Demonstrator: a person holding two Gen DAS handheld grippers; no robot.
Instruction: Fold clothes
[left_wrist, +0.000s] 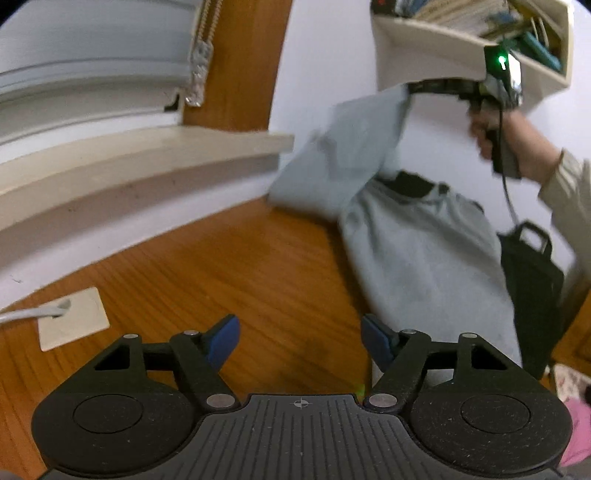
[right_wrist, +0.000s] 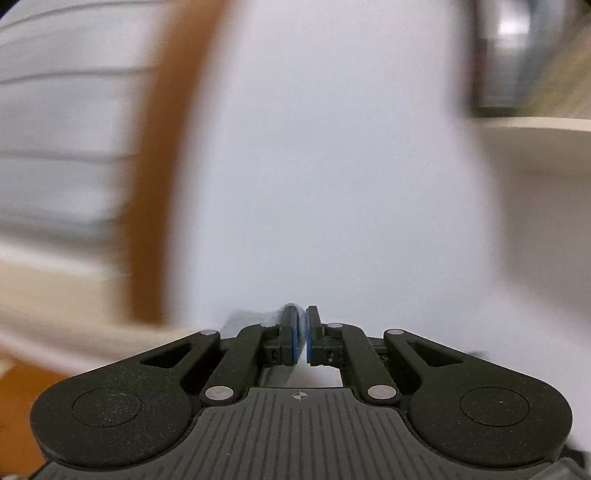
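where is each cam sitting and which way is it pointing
Left wrist: rides the left gripper, whose jaws stand open, low over the wooden floor; it faces the wall and sees the pale blue garment held up by the right gripper in a hand.
Right wrist: rides the right gripper, shut on a bit of cloth, facing a blurred white wall.
Shared: garment, wall, and the wooden strip.

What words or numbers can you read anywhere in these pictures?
None can be read.
Books on the shelf: their spines are too blurred and small to read.
Left gripper and right gripper: each base shows only a crosshair mark, no letters.
The light blue garment shows no print.
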